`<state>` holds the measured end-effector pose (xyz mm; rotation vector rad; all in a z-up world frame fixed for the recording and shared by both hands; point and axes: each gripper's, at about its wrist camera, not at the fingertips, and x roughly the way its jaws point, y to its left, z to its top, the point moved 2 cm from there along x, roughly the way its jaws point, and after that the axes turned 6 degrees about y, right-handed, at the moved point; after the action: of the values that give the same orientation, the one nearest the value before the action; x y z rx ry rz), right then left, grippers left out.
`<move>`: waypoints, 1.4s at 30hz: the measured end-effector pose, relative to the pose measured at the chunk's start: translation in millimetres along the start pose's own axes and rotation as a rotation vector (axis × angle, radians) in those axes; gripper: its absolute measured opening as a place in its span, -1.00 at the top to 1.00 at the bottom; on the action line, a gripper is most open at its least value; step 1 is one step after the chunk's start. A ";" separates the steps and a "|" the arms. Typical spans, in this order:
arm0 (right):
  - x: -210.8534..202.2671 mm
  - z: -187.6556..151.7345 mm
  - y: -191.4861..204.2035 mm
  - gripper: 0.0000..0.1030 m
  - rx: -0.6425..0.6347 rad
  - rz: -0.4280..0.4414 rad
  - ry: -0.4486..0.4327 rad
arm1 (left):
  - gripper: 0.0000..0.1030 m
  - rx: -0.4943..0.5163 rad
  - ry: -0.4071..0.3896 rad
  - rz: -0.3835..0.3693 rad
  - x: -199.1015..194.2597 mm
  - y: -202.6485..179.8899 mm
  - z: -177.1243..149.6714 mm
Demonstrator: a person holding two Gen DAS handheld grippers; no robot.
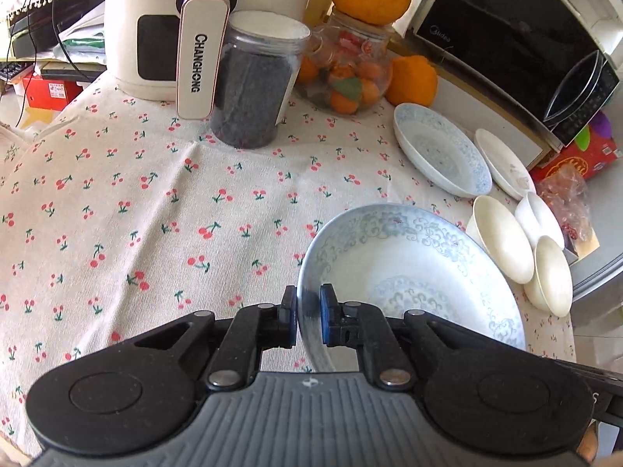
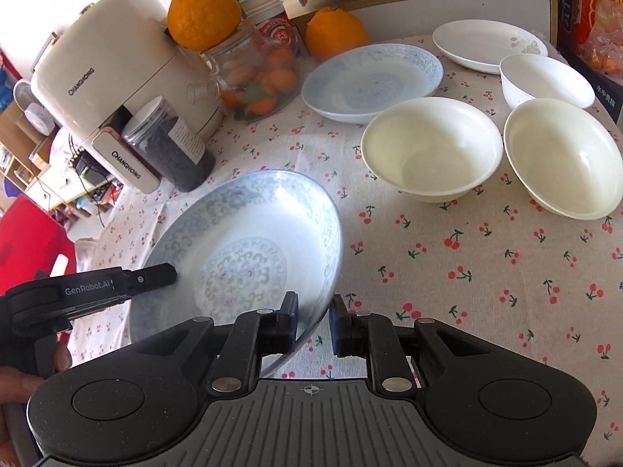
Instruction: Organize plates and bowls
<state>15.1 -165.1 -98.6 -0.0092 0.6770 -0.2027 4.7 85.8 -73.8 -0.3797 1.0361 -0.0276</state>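
- My left gripper (image 1: 307, 319) is pinching the rim of the blue-patterned plate (image 1: 412, 272), one pad (image 1: 289, 311) outside the rim and one inside, pressed tight on the porcelain.
- My right gripper (image 2: 314, 321) grips the same plate's rim at another spot; its left pad (image 2: 290, 319) lies against the plate's inner face and the rim runs down between the two pads.
- In the right wrist view I see my left gripper coming in from the left edge of the frame, its finger (image 2: 155, 275) lying over the plate's rim.
- The plate is tilted, carried between both grippers above the cherry-print tablecloth (image 1: 155, 202), toward the near side of the table.
- Just past it stand two cream bowls (image 2: 431, 148) (image 2: 562, 155) side by side, with a smaller white bowl (image 2: 545, 79) behind the right one.
- A second blue-patterned plate (image 2: 372, 79) sits flat farther back, and a plain white plate (image 2: 486, 44) lies near the table's far right corner.
- At the far edge are a glass jar of small oranges (image 2: 259, 81) with a large orange (image 2: 203, 15) on top, another orange (image 2: 335, 33) beside it, a clear jar of dark contents (image 1: 253, 85), and a cream appliance (image 1: 163, 27) at the far left.
- A black microwave (image 1: 518, 43) stands beyond the table on the right.
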 end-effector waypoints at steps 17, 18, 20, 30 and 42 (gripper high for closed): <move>19.2 -18.9 -1.1 0.60 -0.011 -0.008 0.067 | 0.81 0.004 0.039 0.043 3.3 9.1 -18.5; 21.0 -19.5 -1.9 0.58 -0.005 -0.008 0.078 | 0.81 0.007 0.041 0.045 4.1 8.5 -18.6; 24.3 -20.4 -3.2 0.56 0.003 -0.003 0.099 | 0.80 0.009 0.045 0.049 5.3 8.7 -18.4; 28.7 -19.9 0.3 0.53 -0.014 -0.016 0.123 | 0.77 0.005 0.062 0.058 9.4 10.2 -18.1; 21.7 -16.0 -8.7 0.54 0.000 -0.044 0.129 | 0.74 -0.055 0.061 0.054 7.0 16.7 -8.7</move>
<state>20.0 -176.8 -123.9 -0.0113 0.8060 -0.2471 -1.7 97.5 -88.9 -0.4025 1.1091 0.0382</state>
